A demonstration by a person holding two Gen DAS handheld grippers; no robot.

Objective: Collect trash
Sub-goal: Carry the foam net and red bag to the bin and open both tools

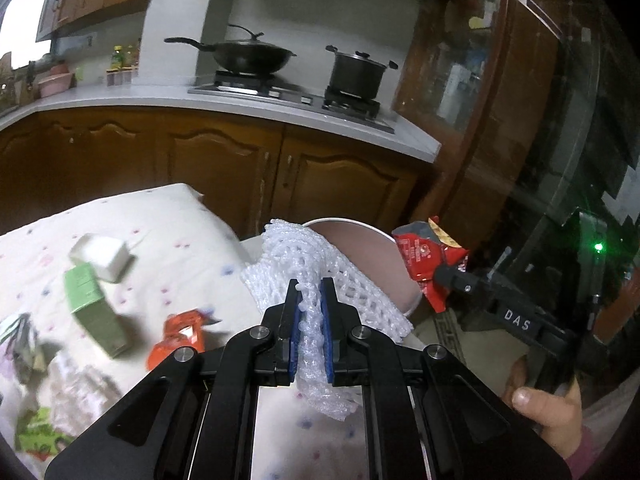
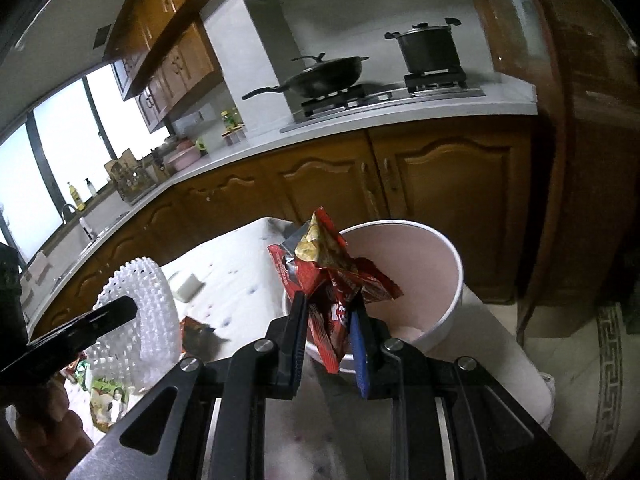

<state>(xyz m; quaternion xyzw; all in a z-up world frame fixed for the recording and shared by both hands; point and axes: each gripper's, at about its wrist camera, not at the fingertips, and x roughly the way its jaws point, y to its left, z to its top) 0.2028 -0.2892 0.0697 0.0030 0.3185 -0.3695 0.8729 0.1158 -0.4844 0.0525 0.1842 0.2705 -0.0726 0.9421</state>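
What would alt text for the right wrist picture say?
The right gripper pinches a crumpled red wrapper at the rim of a pale bucket. At left, white foam netting hangs above a table.

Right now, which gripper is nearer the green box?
Left. The left gripper, shut on the foam net, is just right of the green box on the table. The right gripper, holding the red wrapper, is farther off at the bucket.
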